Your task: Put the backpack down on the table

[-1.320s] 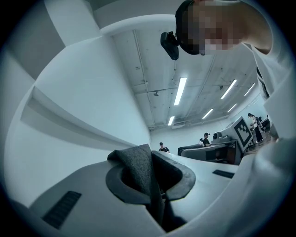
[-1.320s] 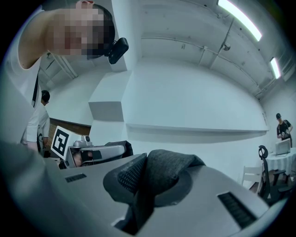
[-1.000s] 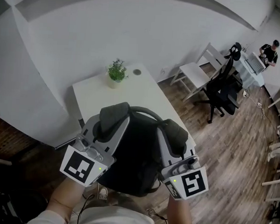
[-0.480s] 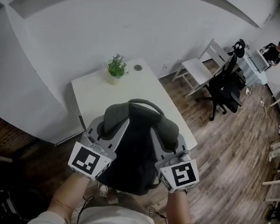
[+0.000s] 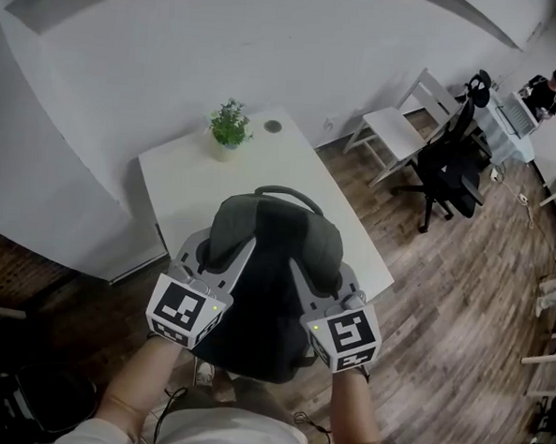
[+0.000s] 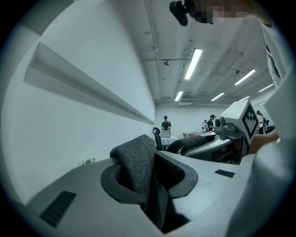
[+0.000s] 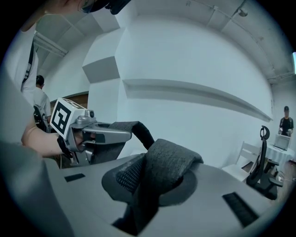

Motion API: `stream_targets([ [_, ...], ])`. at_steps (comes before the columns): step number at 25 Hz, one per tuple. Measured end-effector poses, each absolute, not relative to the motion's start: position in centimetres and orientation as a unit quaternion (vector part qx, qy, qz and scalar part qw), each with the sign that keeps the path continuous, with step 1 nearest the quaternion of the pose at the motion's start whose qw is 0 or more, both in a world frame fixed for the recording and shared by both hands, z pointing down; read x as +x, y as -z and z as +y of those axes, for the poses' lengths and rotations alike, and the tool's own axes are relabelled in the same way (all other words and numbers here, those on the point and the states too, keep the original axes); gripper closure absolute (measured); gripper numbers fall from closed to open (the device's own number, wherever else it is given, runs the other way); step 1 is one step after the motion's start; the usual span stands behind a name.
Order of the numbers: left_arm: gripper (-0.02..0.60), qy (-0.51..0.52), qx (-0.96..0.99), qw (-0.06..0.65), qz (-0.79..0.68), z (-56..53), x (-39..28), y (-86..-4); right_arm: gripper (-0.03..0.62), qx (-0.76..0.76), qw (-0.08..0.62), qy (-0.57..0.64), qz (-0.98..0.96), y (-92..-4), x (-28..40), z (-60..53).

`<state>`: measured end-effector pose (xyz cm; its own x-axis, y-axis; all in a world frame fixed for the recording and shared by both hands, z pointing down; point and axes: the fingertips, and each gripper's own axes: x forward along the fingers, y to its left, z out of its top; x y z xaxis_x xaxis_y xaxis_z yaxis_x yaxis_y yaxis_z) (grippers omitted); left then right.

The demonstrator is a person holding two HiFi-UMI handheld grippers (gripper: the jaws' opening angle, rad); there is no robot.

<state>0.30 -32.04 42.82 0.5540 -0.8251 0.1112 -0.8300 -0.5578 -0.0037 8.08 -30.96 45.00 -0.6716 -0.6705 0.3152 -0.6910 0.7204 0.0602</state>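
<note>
A dark grey backpack [image 5: 271, 263] hangs over the near end of the white table [image 5: 191, 188], its carry loop [image 5: 289, 195] at the far side. My left gripper [image 5: 222, 246] has the left shoulder strap [image 6: 136, 162] pinched between its jaws, which are opening. In the right gripper view my right gripper [image 7: 148, 183] is shut on the right shoulder strap [image 7: 169, 162]; in the head view it [image 5: 320, 266] sits at the bag's right shoulder. Whether the bag's bottom touches the table is hidden.
A small potted plant [image 5: 228, 126] and a round cable port [image 5: 273, 126] are at the table's far end, by the white wall. A white chair [image 5: 396, 130] and a black office chair [image 5: 447, 170] stand to the right on the wood floor. A person [image 5: 544, 92] sits at a far desk.
Both grippers have come down with the backpack, which now sits lower and nearer the table's near end. The straps stay between both pairs of jaws.
</note>
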Motion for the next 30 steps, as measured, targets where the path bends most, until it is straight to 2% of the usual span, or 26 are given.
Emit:
stream_targets([
  [10,0.43,-0.1,0.868,0.066,-0.483,-32.2,0.1,-48.0,0.422,0.38,0.205,-0.07,-0.899,-49.5,9.6,-31.4],
  [14,0.35,-0.118,0.861,0.07,-0.489,-32.3,-0.4,-50.0,0.384,0.378,0.226,-0.082,-0.894,-51.2,10.2,-31.2],
  [17,0.325,-0.131,0.858,0.071,-0.491,-32.5,-0.5,-51.3,0.361,0.383,0.241,-0.085,-0.888,-52.2,11.0,-31.2],
  [22,0.251,-0.142,0.851,0.066,-0.501,-32.9,-1.2,-52.5,0.352,0.397,0.257,-0.076,-0.878,-53.4,11.8,-31.3],
  [30,0.232,-0.139,0.852,0.053,-0.501,-32.5,-1.5,-52.0,0.352,0.417,0.254,-0.072,-0.87,-53.0,13.0,-31.2],
])
